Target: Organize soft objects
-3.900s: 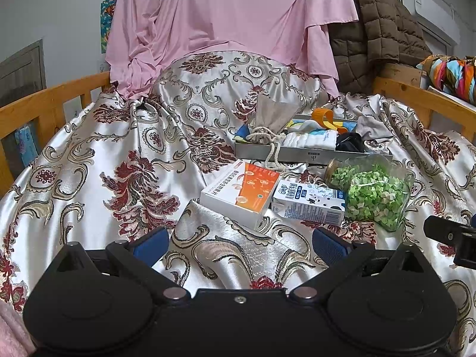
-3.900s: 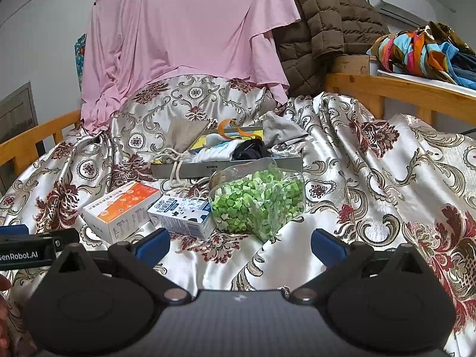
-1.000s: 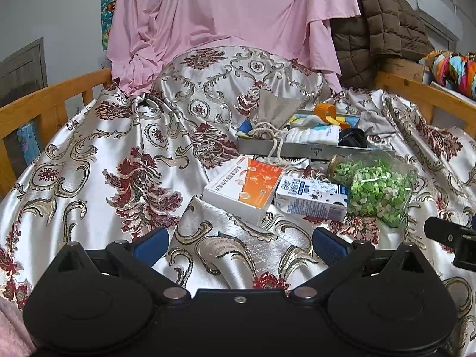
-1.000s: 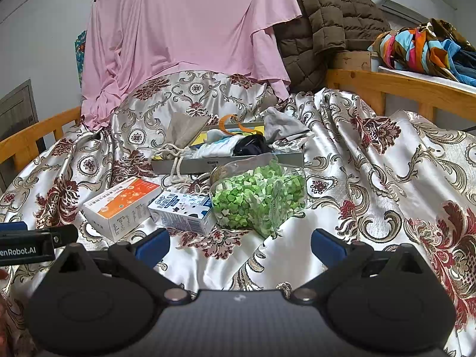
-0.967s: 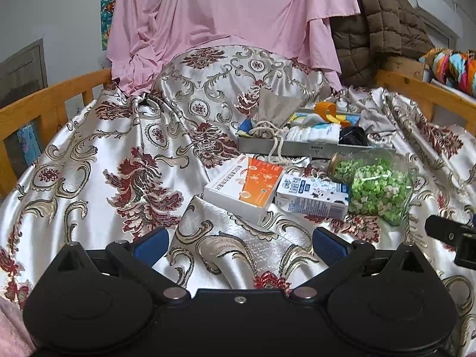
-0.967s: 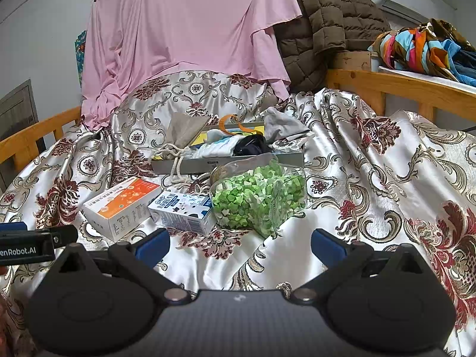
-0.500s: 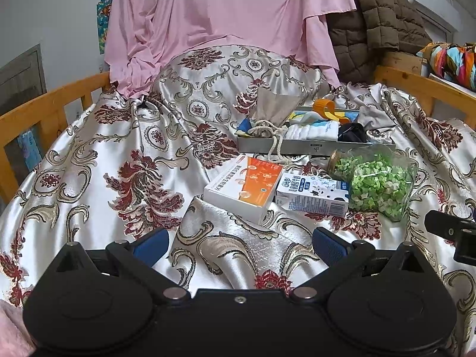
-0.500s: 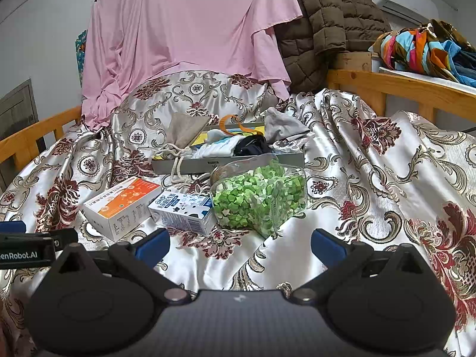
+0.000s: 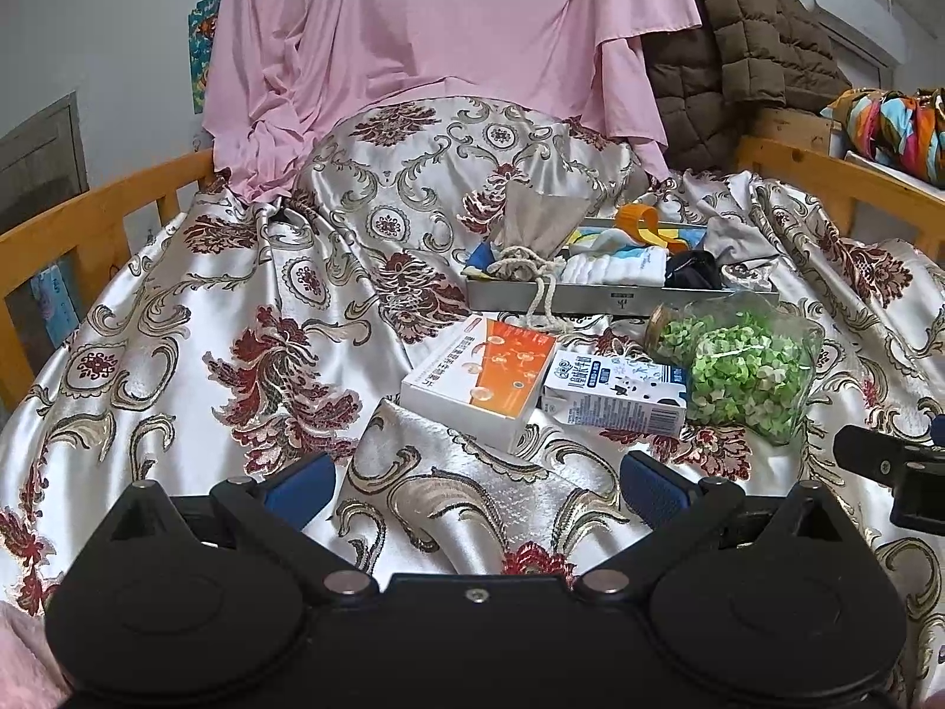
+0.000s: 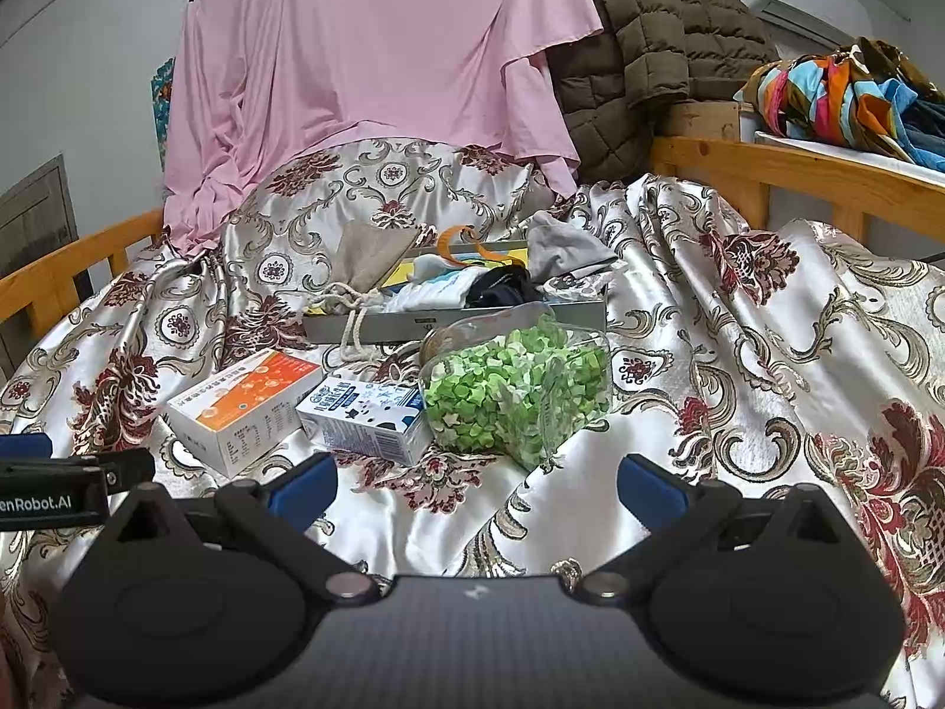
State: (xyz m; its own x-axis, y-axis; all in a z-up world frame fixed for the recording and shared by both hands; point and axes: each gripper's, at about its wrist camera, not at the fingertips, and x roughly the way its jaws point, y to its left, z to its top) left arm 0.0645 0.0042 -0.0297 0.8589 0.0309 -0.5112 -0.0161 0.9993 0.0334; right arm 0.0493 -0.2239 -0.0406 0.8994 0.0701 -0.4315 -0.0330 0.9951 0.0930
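**Both jaws wide and empty short of the grey tray**

Left wrist view: the grey tray (image 9: 590, 298) holds folded white cloth (image 9: 614, 266), a dark bundle (image 9: 694, 272), an orange loop (image 9: 635, 215) and a beige drawstring pouch (image 9: 534, 224) slumped over its left end, cord hanging down the front wall. Nearer than the tray lie an orange box (image 9: 484, 378), a milk carton (image 9: 614, 393) touching it, and a clear bag of green bits (image 9: 738, 366). What lies under the cloth I cannot make out. My left gripper (image 9: 475, 484) gapes wide, holding nothing, above the brocade spread (image 9: 177, 342).

Right wrist view: the same tray (image 10: 472, 319), with a grey cloth (image 10: 561, 248) draped over its right end. The bag (image 10: 520, 390) sits just before it, hiding part of its front wall. My right gripper (image 10: 475, 484) is equally spread and empty.
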